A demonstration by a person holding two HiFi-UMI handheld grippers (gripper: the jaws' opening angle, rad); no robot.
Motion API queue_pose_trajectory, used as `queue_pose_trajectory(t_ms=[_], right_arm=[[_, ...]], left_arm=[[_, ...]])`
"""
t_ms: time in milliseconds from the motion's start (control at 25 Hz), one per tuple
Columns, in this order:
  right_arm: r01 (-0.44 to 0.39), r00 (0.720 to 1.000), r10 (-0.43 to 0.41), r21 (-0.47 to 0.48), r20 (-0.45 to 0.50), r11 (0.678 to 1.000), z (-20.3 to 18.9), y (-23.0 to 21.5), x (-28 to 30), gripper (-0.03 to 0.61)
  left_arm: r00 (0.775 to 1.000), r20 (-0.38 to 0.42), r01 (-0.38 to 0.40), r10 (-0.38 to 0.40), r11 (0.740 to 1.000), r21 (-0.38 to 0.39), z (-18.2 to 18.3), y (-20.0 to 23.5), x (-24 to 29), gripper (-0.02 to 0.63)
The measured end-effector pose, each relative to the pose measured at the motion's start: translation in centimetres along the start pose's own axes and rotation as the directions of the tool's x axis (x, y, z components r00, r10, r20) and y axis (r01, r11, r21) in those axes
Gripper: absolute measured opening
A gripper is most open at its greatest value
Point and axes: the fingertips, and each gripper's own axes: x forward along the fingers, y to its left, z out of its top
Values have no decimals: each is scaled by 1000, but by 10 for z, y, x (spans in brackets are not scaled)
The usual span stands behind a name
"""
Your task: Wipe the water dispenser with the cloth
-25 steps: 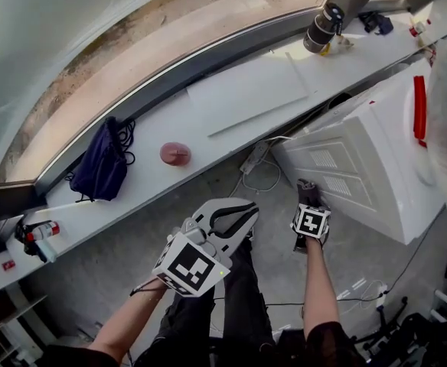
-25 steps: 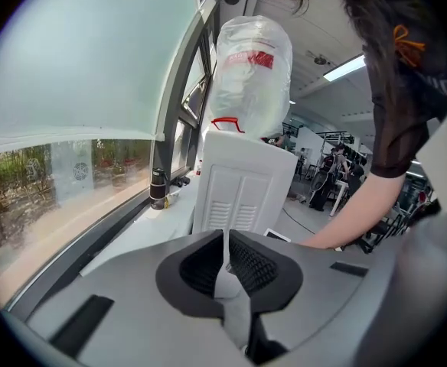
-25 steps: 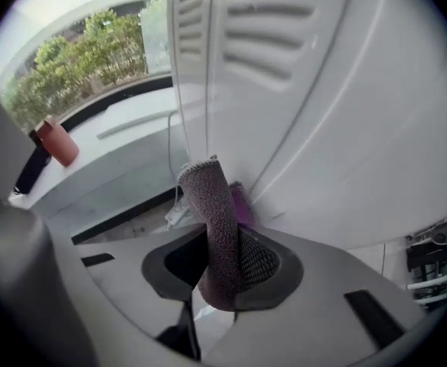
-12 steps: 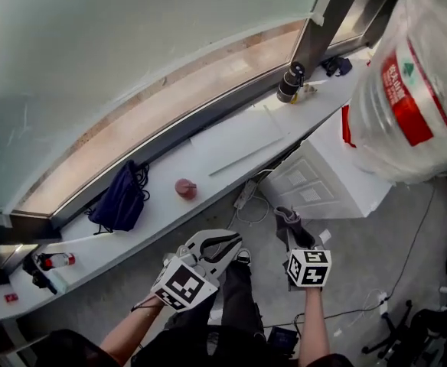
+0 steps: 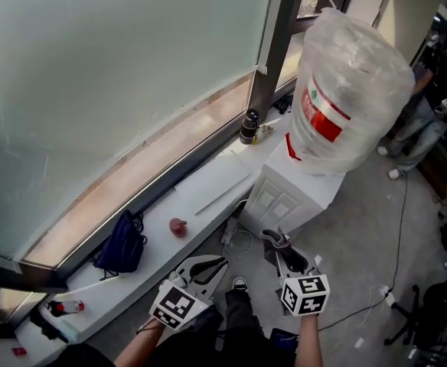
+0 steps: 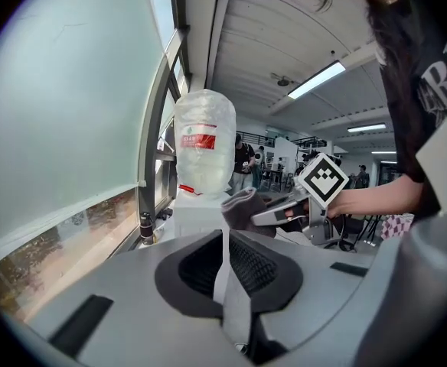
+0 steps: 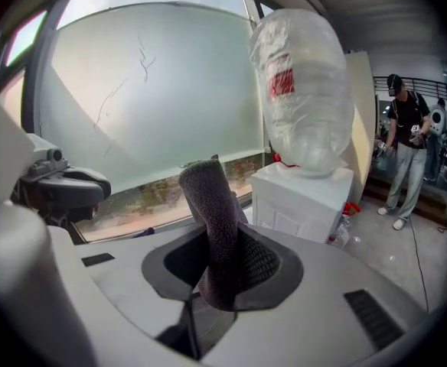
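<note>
Cloth (image 7: 214, 228) of dark grey knit stands rolled and pinched in the right gripper's (image 5: 279, 252) jaws, near and short of the white box-shaped water dispenser (image 5: 288, 197). Its clear wrapped bottle (image 5: 346, 90) now shows whole, farther off than before. The left gripper (image 5: 217, 263), jaws together, holds nothing.

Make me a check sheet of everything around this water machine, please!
Surface: long white window ledge beside the dispenser.
Job's things: white water dispenser carrying a plastic-wrapped clear bottle; dark grey cloth, held away from it.
Clutter: dark blue bag, small pink round thing and dark cylindrical flask on the ledge.
Grippers: right gripper shut on the cloth; left gripper shut, empty.
Cables: white power strip below the ledge.
Surroundings: frosted window; person standing beyond.
</note>
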Motion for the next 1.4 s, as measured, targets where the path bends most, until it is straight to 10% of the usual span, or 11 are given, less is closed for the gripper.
queue_pose_trajectory(t_ms=[640, 1400], right_arm=[[146, 968, -179, 187, 177, 972, 0, 13, -151, 101], [133, 968, -171, 205, 183, 970, 3, 14, -159, 100]], left_arm=[[987, 88, 127, -131, 991, 47, 52, -66, -38, 31], [970, 109, 209, -217, 974, 84, 73, -95, -22, 31]])
